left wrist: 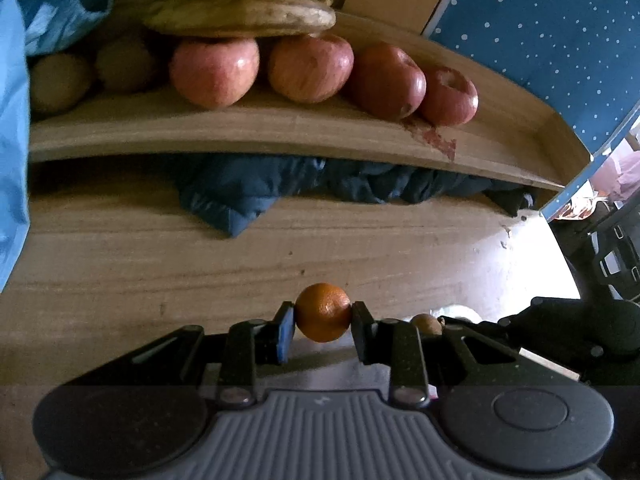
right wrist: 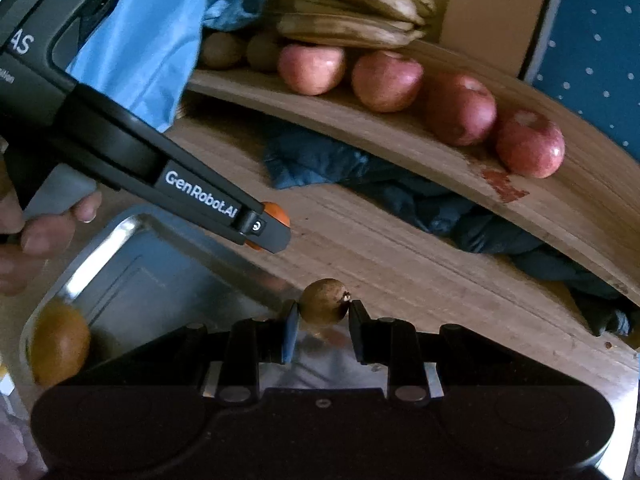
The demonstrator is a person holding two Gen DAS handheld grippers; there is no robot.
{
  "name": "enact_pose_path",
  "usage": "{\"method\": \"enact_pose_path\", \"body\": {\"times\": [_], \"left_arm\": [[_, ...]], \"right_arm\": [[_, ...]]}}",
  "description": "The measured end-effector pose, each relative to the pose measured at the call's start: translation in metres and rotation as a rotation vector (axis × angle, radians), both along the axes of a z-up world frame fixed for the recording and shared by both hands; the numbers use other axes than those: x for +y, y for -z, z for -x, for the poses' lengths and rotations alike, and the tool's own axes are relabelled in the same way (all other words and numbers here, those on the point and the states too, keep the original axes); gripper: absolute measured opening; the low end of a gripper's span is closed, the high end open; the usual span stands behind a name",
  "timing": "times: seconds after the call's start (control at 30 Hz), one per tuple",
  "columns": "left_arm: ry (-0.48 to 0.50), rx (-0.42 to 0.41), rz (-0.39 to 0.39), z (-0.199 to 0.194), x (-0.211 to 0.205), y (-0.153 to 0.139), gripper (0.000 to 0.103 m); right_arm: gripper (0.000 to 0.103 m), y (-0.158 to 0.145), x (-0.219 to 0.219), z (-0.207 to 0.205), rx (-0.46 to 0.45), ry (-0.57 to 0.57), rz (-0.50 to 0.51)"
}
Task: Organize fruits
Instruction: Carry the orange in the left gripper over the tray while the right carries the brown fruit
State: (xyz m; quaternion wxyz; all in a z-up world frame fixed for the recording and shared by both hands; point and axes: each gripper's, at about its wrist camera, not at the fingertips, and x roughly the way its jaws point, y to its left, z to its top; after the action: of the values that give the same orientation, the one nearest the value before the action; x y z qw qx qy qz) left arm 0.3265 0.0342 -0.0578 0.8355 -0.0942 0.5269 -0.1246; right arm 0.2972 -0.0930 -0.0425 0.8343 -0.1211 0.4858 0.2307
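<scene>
Four apples (left wrist: 320, 76) sit in a row along the front edge of the upper shelf (left wrist: 280, 132), bananas (left wrist: 244, 4) stacked behind them, kiwis (left wrist: 92, 72) toward its left end. A jacket (left wrist: 304, 184) lies under that shelf, on the desk (left wrist: 160, 256).

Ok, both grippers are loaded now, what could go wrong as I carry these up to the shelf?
1. The left gripper pinches the orange only at its fingertips; being round, it could squirt out.
2. The right gripper holds the small brown fruit just as shallowly, over the metal tray; a slip might send it rolling.
3. The shelf looks crowded: four apples in a row under bananas. Nudging one could roll it off the edge.
</scene>
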Motion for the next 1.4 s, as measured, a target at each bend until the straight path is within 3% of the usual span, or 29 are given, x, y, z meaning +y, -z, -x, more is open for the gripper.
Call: {"method": "enact_pose_path", "body": {"times": [0.6, 1.4], "left_arm": [[-0.049, 0.039, -0.022, 0.05, 0.011, 0.005, 0.033], [-0.094, 0.083, -0.063, 0.064, 0.03, 0.015, 0.033]], "right_arm": [[0.029, 0.002, 0.017, 0.036, 0.026, -0.125, -0.021], [0.029, 0.009, 0.041, 0.037, 0.048, -0.204, -0.026]]}}
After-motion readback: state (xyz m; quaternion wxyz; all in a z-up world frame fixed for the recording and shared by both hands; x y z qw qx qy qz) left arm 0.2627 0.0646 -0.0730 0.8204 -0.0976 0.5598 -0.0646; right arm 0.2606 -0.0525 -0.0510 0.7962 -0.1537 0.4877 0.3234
